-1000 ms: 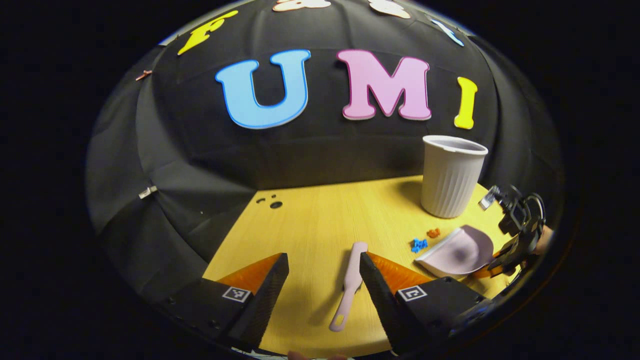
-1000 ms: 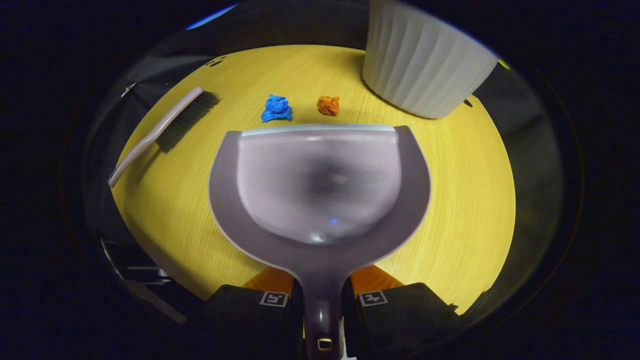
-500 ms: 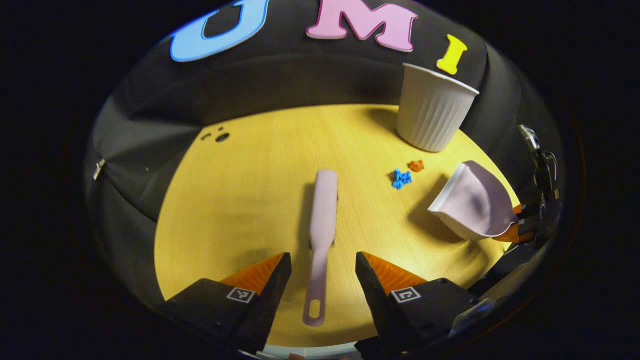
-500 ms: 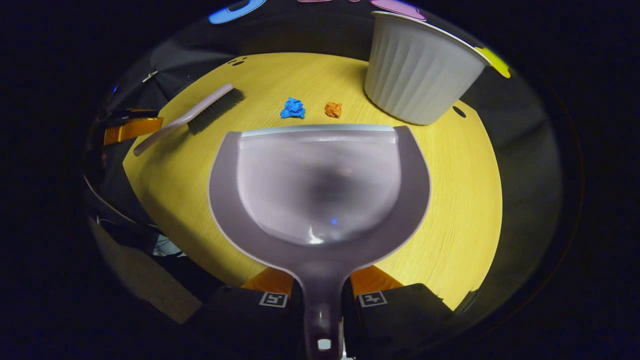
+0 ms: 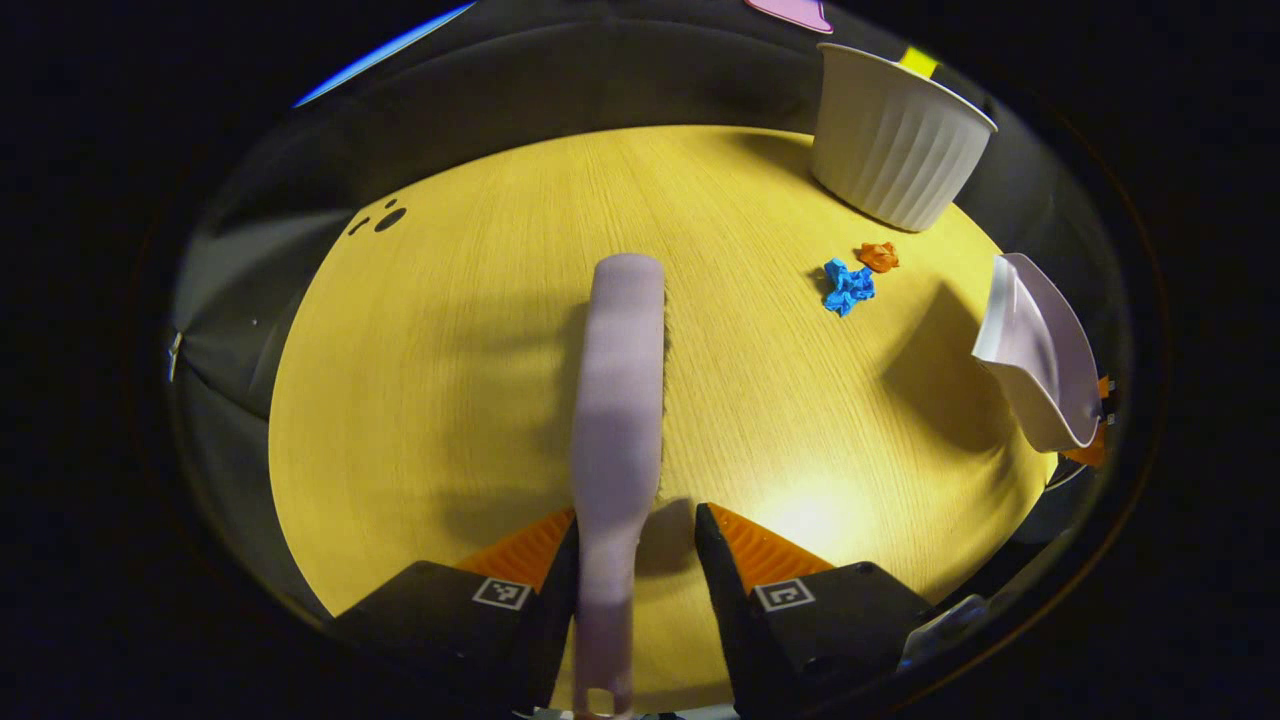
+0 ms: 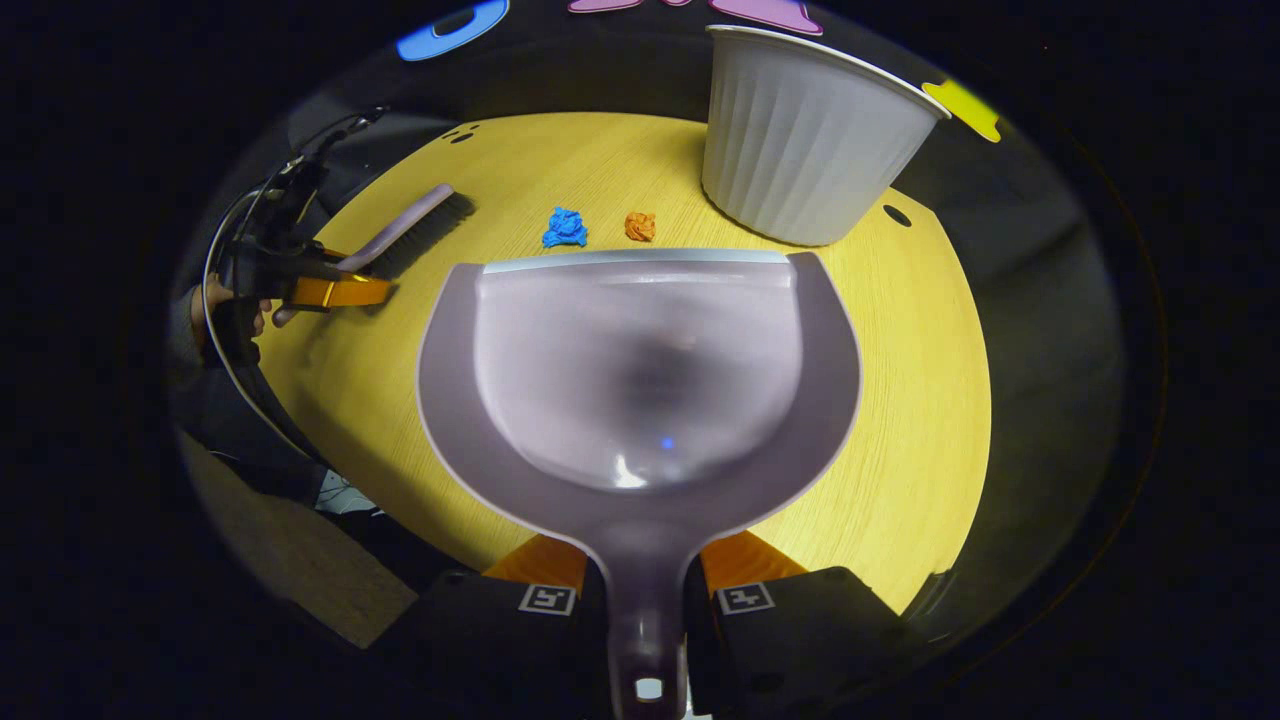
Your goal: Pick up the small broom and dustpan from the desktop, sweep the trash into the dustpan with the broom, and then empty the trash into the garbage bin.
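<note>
Straddled the broom (image 5: 618, 400), flat on the desk (image 5: 420, 400), with the left gripper (image 5: 635, 520), jaws apart either side of its handle, seemingly ready to close. Held the dustpan (image 6: 640, 380) clamped by its handle in the right gripper (image 6: 645, 600), lip aimed at the blue scrap (image 6: 565, 228) and orange scrap (image 6: 640, 226), garbage bin (image 6: 800, 150) just beyond.

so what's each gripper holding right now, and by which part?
The right gripper is shut on the dustpan by its handle. The left gripper straddles the broom handle, jaws still open, so nothing is held yet.
</note>
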Tool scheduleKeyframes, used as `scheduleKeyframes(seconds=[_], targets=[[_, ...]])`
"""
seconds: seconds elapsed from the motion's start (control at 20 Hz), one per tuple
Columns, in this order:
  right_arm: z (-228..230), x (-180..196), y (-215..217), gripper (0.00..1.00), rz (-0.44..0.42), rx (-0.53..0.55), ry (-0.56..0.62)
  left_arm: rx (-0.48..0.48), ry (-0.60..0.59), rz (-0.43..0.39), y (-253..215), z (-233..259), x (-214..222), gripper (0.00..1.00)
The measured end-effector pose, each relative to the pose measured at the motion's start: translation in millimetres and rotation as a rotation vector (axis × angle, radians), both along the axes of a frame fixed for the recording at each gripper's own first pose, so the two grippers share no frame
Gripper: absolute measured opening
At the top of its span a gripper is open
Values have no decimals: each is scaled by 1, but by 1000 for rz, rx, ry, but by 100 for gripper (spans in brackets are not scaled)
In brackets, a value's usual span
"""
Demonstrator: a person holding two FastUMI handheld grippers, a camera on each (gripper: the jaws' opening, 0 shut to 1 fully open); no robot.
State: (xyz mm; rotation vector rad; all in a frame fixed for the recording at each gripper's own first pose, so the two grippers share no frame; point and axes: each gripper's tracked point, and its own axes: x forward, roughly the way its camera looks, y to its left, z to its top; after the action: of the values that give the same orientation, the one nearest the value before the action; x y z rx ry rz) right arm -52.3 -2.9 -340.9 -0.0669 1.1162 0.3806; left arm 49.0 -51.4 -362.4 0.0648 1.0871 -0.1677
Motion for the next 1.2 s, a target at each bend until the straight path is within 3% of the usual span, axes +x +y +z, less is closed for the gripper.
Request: scheduleKeyframes(seconds=[0.05, 0.2, 0.25, 0.35, 0.4, 0.45, 0.5, 0.8, 0.9, 0.95, 1.2], targets=[[-1, -1, -1, 41, 6, -3, 5, 0, 13, -6, -1, -3, -1, 63], [-2, -3, 0, 32, 30, -5, 23, -8, 2, -3, -1, -4, 4, 45], [-2, -4, 2, 36, 42, -1, 31, -5, -1, -14, 0, -2, 7, 37], [-1, -7, 3, 32, 82, -2, 70, 27, -51, -52, 3, 10, 23, 27], [-2, -9, 3, 36, 103, -13, 95, 29, -83, -82, -4, 20, 34, 26], [-3, -10, 2, 31, 122, -24, 123, 26, -113, -111, -14, 31, 48, 26], [-3, -12, 0, 36, 138, -33, 152, 25, -122, -138, -23, 36, 61, 26], [-10, -4, -8, 36, 215, -80, 209, 43, -150, -294, -78, 47, 123, 24], [-14, 0, -10, 31, 221, -91, 211, 39, -138, -349, -98, 44, 132, 26], [-17, 2, -12, 36, 224, -97, 211, 33, -124, -376, -109, 40, 133, 26], [-24, 8, -14, 37, 237, -102, 213, -29, -66, -499, -157, 29, 118, 26]])
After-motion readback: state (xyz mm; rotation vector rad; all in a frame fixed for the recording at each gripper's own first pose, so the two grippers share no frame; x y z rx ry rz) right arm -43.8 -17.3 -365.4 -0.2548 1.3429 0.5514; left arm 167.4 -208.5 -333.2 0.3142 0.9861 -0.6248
